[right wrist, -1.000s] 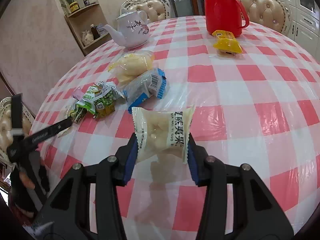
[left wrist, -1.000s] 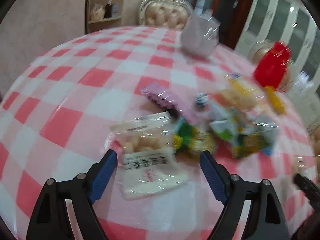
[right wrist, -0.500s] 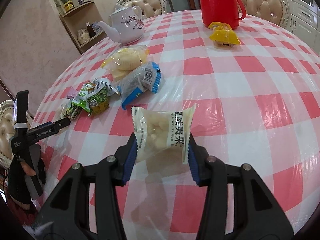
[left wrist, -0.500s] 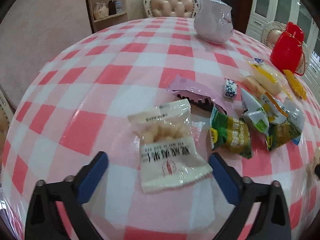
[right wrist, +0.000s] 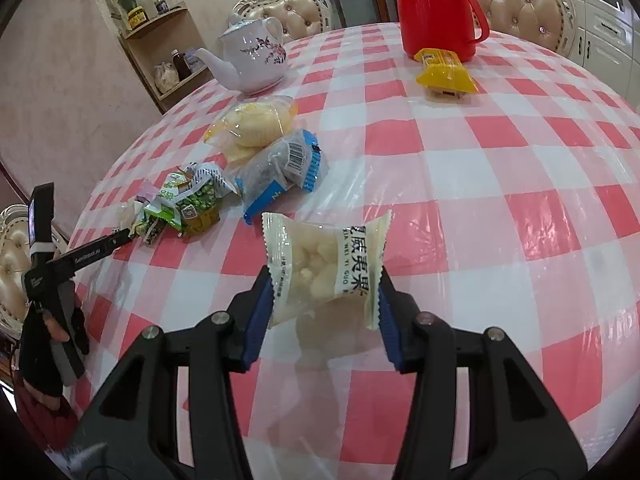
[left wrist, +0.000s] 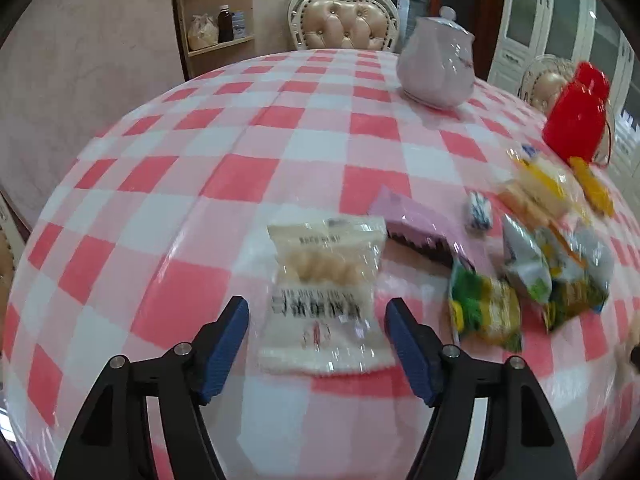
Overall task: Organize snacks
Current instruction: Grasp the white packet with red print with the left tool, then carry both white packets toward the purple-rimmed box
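Note:
My left gripper [left wrist: 318,338] is open, its blue pads on either side of a white nut packet [left wrist: 322,294] that lies flat on the checked tablecloth. My right gripper [right wrist: 322,312] is shut on a matching white nut packet [right wrist: 324,270] and holds it above the table. A pile of snacks lies to the right of the left gripper: a pink packet [left wrist: 420,226], green pea packets [left wrist: 482,306] and a yellow cake bag [left wrist: 536,190]. The right wrist view shows the same pile: green packets [right wrist: 192,202], a blue-edged packet [right wrist: 286,166] and the yellow bag [right wrist: 252,126].
A white teapot [right wrist: 256,58] and a red thermos jug [right wrist: 436,8] stand at the far side. A yellow snack packet [right wrist: 444,74] lies by the jug. Padded chairs [left wrist: 344,20] ring the round table. The left handheld gripper [right wrist: 52,256] shows at the table's left edge.
My left gripper has moved forward and its jaws have narrowed around the white packet on the table. My right gripper still holds its packet, nearly unmoved.

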`<state>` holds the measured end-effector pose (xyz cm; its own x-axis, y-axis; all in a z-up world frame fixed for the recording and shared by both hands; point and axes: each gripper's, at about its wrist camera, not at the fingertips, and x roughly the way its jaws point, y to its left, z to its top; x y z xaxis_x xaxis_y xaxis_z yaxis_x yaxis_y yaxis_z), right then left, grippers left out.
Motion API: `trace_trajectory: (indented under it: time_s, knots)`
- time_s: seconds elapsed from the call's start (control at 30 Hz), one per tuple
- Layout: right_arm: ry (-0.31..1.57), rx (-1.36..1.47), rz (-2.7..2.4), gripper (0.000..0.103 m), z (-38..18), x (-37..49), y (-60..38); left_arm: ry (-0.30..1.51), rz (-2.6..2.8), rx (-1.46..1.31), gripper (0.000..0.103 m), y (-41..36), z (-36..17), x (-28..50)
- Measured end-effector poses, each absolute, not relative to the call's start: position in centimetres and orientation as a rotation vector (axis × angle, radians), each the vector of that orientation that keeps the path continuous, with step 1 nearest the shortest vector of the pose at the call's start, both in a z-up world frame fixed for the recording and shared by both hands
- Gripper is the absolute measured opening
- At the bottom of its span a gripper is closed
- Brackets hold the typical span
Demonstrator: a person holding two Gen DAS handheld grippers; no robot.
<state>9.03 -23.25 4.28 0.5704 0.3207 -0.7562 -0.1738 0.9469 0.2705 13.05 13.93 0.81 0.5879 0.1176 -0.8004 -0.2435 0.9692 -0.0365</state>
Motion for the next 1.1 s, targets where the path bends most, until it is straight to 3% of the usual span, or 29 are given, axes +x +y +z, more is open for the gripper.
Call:
trace_trajectory:
  time_s: [0.17, 0.23, 1.1]
  knots:
    - [0.931, 0.166, 0.284, 0.053, 3.9, 9.3, -23.2, 0.909, 0.193, -0.165, 0.074, 14.9, 0.7, 14.5]
    - [0.939, 0.162, 0.281, 0.053, 3.6, 9.3, -23.1, 0.897, 0.181, -0.136, 0.045, 14.4, 0.9, 14.5]
    - [0.811, 0.160, 0.271, 0.049, 5.6, 7.1, -21.8, 0.762, 0.095, -0.172, 0.043, 9.7, 3.5, 5.7]
